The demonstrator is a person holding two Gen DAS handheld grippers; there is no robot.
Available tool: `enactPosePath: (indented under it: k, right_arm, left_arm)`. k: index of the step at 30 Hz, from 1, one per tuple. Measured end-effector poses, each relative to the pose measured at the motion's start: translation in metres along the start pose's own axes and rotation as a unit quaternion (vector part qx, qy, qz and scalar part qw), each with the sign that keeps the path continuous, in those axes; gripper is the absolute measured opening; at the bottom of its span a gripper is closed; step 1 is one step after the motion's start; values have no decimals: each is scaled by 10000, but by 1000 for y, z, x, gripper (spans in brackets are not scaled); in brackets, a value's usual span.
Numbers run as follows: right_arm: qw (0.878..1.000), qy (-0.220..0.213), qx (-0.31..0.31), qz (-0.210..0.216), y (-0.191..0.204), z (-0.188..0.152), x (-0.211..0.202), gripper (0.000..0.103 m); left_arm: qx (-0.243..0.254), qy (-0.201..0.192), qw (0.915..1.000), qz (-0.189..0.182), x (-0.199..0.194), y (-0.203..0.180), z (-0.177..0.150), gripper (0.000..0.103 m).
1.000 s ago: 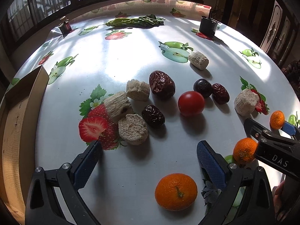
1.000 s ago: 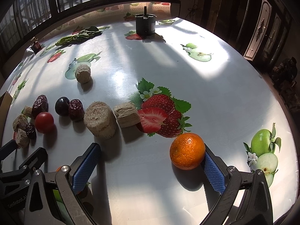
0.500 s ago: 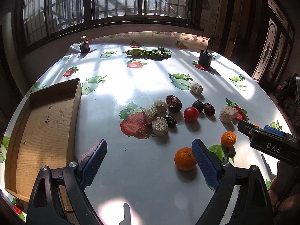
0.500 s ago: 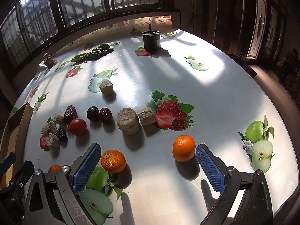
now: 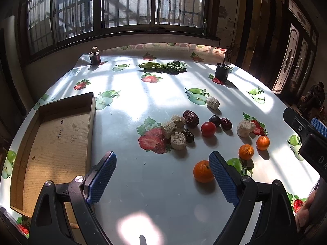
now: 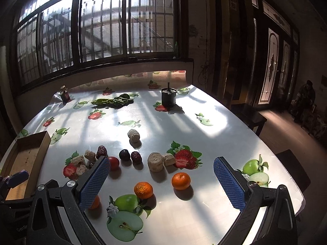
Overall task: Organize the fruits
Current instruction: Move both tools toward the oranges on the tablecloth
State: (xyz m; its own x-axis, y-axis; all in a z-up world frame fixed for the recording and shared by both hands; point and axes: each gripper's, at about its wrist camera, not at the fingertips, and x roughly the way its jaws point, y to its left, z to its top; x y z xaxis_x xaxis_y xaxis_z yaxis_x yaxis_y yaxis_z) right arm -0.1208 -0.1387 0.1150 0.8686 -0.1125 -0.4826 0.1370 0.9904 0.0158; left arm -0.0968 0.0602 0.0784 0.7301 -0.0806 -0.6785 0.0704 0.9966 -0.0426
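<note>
Retreat: I have lifted both grippers up and back from the table since a second ago. Left gripper (image 5: 162, 175) wide, holding nothing; right gripper (image 6: 161, 180) wide, empty. Three oranges (image 6: 180, 180) lie loose near me, cardboard box (image 5: 61, 134) unfilled at left. Judgement: sorting not started.
</note>
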Motion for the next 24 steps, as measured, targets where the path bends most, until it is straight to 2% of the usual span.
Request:
enactPosePath:
  k: [3,11,24]
  right_arm:
    - [9998,-182,55,-22,-2,-1,0,102]
    - [9980,463,357,251,-10,-9,24,102]
    - [9950,818,456,336,-12,-15,40,102]
  left_arm:
    - [-9,-34,10000,-20,-1,2,0,92]
    - [-65,99,9998,-152,7,4,-1,92]
    - [-102,275,9993,-250,21,2,-2,92]
